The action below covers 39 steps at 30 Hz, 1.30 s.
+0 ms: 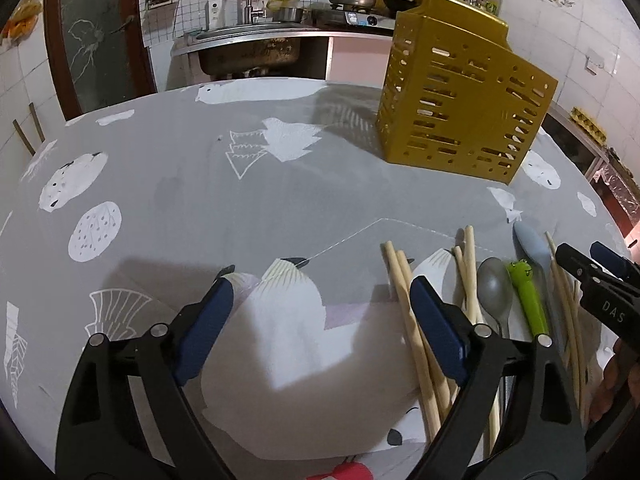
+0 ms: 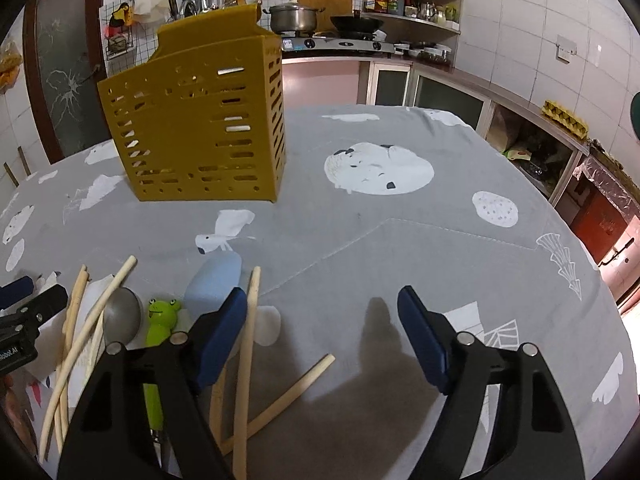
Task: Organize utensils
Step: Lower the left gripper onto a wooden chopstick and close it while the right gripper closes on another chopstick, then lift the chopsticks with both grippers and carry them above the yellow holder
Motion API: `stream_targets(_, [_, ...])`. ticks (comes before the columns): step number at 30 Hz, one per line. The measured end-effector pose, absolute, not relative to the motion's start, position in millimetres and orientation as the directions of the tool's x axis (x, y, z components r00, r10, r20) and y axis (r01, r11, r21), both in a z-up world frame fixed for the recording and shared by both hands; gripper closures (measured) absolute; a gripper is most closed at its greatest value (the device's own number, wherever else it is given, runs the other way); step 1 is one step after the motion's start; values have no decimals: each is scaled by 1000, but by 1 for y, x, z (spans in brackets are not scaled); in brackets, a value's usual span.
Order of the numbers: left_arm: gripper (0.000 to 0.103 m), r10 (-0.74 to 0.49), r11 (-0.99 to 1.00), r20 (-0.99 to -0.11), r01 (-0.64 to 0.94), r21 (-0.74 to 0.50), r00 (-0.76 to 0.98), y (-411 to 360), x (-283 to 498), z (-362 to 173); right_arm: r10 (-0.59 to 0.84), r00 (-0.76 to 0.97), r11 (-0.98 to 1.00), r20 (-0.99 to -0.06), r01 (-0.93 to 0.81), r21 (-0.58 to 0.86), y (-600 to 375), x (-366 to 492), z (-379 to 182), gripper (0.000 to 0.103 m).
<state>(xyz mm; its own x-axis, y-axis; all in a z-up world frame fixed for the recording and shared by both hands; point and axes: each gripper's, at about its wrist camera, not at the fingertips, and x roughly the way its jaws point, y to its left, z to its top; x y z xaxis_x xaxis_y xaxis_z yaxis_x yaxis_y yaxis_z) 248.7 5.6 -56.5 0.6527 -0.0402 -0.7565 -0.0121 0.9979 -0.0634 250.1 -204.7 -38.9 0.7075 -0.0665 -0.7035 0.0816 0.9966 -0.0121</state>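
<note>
A yellow slotted utensil holder stands upright at the far side of the table; it also shows in the right wrist view. Several wooden chopsticks, a grey metal spoon, a green frog-handled utensil and a pale blue spoon lie loose near the front edge. My left gripper is open and empty, left of the pile. My right gripper is open and empty, its left finger over the chopsticks, with the spoon, frog utensil and blue spoon to its left.
The table wears a grey cloth with white prints. A kitchen counter with sink, stove and pot runs behind. Cabinets stand to the right of the table.
</note>
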Motion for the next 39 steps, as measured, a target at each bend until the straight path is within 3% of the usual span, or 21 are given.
stream_targets(12, [18,-20,1000,-767,7,-20,642,-3,251,-59,-77,679,997,-730,72,-38,-198,252,-43,27])
stream_targets(20, [24,-36,999,-780,22,-28,625,-10,253,-62,-62,661,997,-748,71,-20,-197,252,-45,42])
stream_targets(25, [45,-38,999,-793,50,-9,608,-26,259,-61,-65,652,998,-756,60,-34,-191,256,-45,55])
stream_targets(34, [75,-66,998,-814,39,-53,577,-22,272,-57,-60,622,998,-781,53,-33,-182,266,-42,78])
stream_targets(39, [90,-64,998,-825,25,-60,562,-23,280,-56,-64,604,997,-794,69,-28,-179,270,-42,85])
